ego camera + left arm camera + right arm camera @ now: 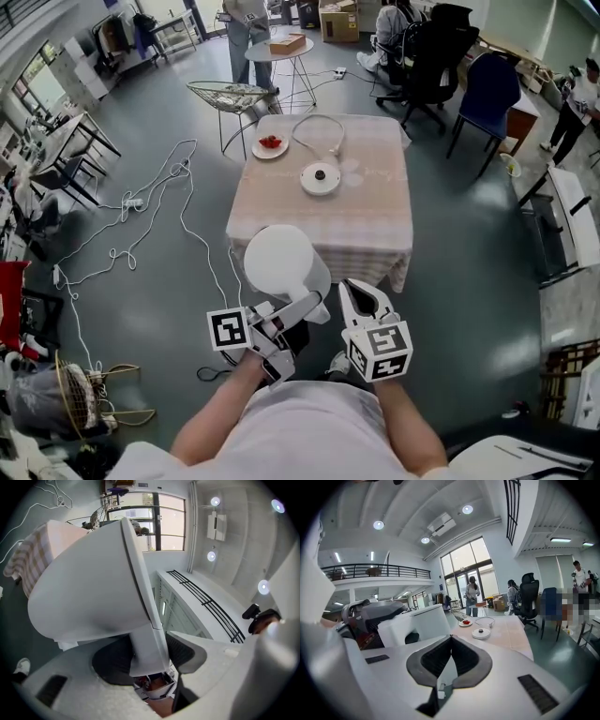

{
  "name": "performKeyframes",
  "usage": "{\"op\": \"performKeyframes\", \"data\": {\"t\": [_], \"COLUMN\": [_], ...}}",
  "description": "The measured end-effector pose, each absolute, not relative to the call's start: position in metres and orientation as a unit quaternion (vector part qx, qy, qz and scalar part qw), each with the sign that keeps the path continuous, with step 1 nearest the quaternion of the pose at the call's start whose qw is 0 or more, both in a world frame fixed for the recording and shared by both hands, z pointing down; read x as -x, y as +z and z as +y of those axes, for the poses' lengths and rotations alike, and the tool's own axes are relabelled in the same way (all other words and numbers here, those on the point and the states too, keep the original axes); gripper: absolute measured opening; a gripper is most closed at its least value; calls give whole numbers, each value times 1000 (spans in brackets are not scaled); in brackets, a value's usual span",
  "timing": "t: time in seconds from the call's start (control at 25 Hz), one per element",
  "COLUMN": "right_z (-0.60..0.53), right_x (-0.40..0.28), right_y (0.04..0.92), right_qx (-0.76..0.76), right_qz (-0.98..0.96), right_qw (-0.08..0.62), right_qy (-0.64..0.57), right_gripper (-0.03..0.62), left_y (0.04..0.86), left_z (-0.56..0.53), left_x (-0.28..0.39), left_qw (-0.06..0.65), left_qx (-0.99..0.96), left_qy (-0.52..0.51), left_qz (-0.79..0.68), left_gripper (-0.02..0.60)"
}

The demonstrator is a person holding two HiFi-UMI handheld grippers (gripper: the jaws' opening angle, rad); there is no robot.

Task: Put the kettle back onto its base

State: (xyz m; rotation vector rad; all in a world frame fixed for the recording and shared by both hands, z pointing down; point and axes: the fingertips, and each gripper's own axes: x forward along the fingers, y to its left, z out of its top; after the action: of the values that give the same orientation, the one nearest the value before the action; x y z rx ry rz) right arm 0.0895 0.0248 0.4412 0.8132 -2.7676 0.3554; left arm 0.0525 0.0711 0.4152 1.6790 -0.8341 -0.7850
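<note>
Your left gripper (pixel 302 307) clamps the kettle (pixel 278 258) by its handle and your right gripper (pixel 361 295) is pinched empty; a tilt could miss the base (pixel 320 177).

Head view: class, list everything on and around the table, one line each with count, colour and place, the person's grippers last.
table: one, pale checked cloth, mid-floor.
kettle base: one, white with dark centre, on the table.
cord: one, white, looped on the table beyond the kettle base.
plate: one, white with red food, table's far left corner.
kettle: one, white, in the air by the table's near edge.
floor cables: several, white, left of the table.
left gripper: one, white, shut on the kettle's handle.
right gripper: one, white, jaws together, empty.
</note>
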Motion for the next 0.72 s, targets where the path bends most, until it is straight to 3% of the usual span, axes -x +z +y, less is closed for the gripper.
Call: {"op": "performKeyframes", "data": {"t": [0.72], "right_z": [-13], "right_x": [-108], "right_y": [447], "right_qx": [-258], "right_qz": [-952], "right_qw": [112], "right_qy": [124], "right_gripper": [5], "left_y": [415], "left_z": [24], "left_x": [-68], "left_qw": [511], "left_qx": [-701], "left_qy": [-335], "left_qz": [-367], "left_gripper": [216]}}
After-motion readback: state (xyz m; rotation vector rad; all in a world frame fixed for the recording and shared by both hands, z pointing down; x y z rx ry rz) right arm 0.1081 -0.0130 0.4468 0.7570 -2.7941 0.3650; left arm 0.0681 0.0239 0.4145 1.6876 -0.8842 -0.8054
